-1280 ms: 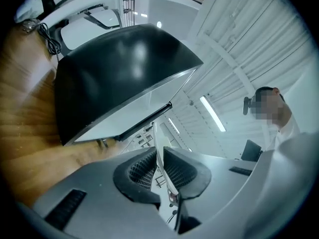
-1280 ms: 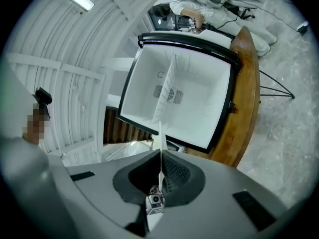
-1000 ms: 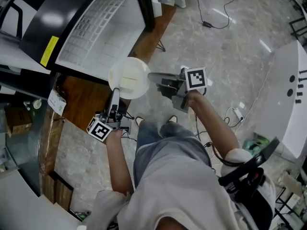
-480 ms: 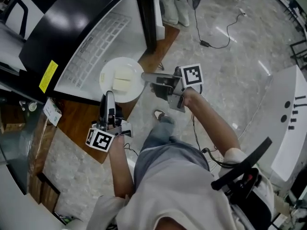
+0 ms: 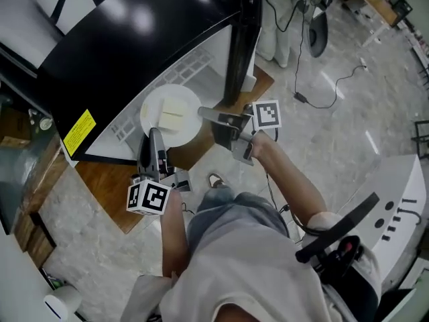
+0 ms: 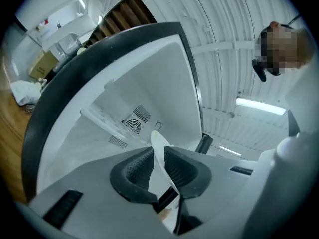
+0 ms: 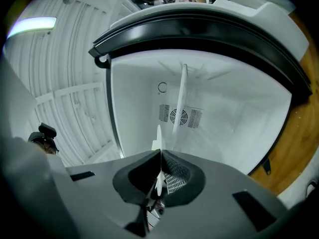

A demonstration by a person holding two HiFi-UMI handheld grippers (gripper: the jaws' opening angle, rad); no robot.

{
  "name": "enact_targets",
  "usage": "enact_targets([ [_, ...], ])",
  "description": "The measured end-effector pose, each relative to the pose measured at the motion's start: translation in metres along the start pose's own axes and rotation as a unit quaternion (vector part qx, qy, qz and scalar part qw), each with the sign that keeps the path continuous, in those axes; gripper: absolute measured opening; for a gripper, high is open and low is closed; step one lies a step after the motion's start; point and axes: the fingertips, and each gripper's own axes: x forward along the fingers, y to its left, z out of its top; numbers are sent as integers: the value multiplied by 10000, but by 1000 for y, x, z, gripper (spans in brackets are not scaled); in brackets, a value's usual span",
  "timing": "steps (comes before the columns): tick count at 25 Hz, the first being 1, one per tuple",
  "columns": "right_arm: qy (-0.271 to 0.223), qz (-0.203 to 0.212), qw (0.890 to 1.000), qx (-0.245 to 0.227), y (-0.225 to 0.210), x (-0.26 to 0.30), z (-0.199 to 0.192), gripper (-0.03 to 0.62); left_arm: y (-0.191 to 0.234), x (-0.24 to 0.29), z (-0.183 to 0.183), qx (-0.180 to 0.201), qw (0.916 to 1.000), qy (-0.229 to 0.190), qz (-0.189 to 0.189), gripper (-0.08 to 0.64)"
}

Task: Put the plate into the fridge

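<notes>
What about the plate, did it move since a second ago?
Yes. The plate moved into the fridge: it was over the wood by the opening, and now it overlaps the white inside.

Right gripper (image 7: pixel 159 156): low in the middle of the view, dark ribbed pads pressed together on a thin white rim.
Plate (image 7: pixel 158 133): seen edge-on, a slim white sliver rising from between the pads, pointing into the open cavity.
Fridge (image 7: pixel 239 113): white inside, open, filling the middle of the view beyond the jaws.
Back wall vent (image 7: pixel 180 115): round fan grille flanked by two slotted panels, with a small ring mark up and to its left.
White strip (image 7: pixel 182 96): thin, running across the cavity above the plate; perhaps a shelf seen edge-on, hard to tell.
Black frame (image 7: pixel 199 29): curved dark band over the opening.
Wood surface (image 7: pixel 299 128): brown, along the right edge.
</notes>
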Motion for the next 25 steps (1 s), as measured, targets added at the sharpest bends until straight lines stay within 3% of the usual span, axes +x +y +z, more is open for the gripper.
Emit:
enact_targets([
  [5,-49,-167,9989,439,-24,12,22,21,14,25,-2,491,9971,112,577,73],
  [11,-278,-408,9947,906,-35,21,38,21,18,39,4,1141,9862,259,1170,95],
  [21,-425,-498,9918,1101,-36,39,77,21,14,61,21,830,9875,30,1340,130],
  [25,-748,-502,9890,1171,-36,38,101,21,11,52,33,1084,9828,-75,1490,147],
])
